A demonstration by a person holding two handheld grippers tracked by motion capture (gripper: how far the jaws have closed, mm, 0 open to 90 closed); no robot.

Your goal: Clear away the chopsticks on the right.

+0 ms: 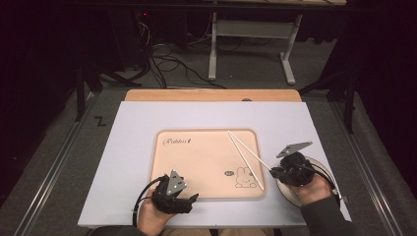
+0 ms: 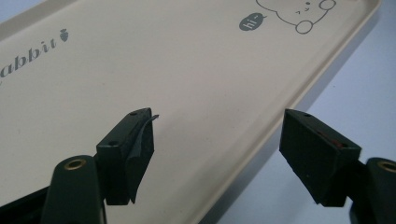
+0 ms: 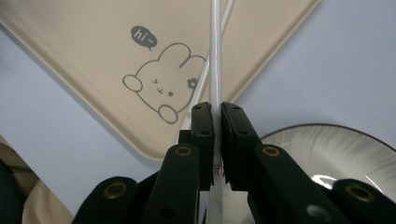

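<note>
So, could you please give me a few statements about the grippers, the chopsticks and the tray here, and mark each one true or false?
1. The right gripper is shut on a white chopstick. True.
2. The left gripper holds the second chopstick. False: its jaws stand wide apart with nothing between them, over the near edge of the tray.
3. The tray has a rabbit drawing in its near right corner. True.
4. The plate sits in the middle of the tray. False: it rests on the white mat to the right of the tray, under the right hand.
5. The second chopstick lies with its near end on the tray. True.
</note>
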